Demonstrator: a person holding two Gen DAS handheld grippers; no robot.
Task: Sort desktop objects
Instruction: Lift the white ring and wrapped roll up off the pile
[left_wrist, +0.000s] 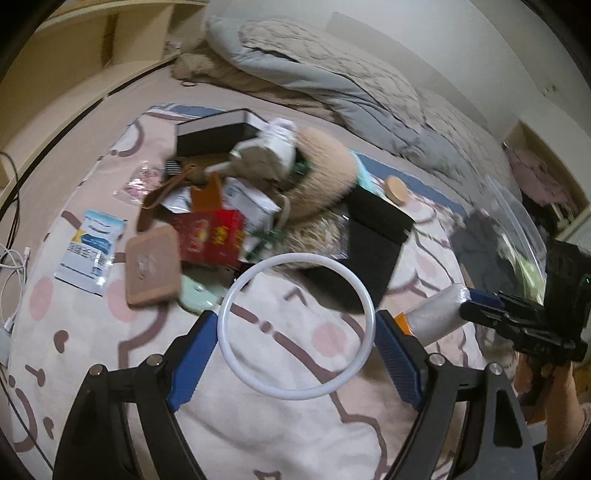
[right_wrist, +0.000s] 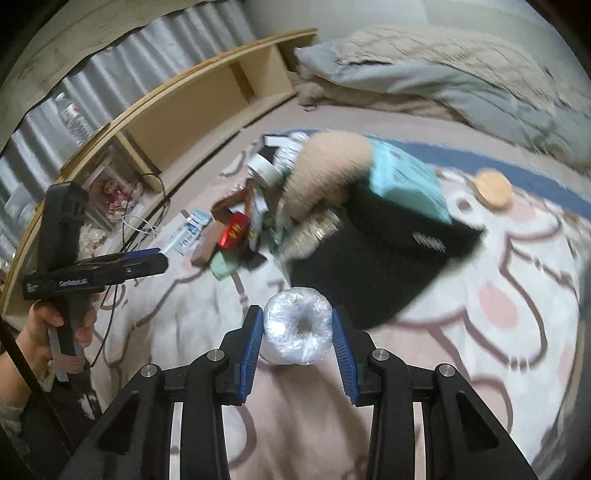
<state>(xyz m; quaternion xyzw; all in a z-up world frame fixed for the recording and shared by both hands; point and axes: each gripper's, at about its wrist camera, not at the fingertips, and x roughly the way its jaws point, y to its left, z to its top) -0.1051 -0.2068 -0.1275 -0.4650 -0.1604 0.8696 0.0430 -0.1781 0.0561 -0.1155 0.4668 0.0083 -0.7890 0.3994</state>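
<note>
While the left tool (left_wrist: 295, 332) squeezes a thin white plastic ring (left_wrist: 295, 326), the right tool (right_wrist: 297, 332) squeezes a white plastic-wrapped roll (right_wrist: 297, 328) over the patterned blanket (right_wrist: 498, 295).

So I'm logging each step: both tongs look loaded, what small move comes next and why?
Probably carry both away from the pile and set them down apart: the left tongs grip the white ring, the right tongs a plastic-wrapped roll.

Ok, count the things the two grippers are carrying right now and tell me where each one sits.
2. A white ring spans the left gripper pads; a plastic-wrapped white roll sits clamped in the right gripper. Nothing else appears held.
</note>
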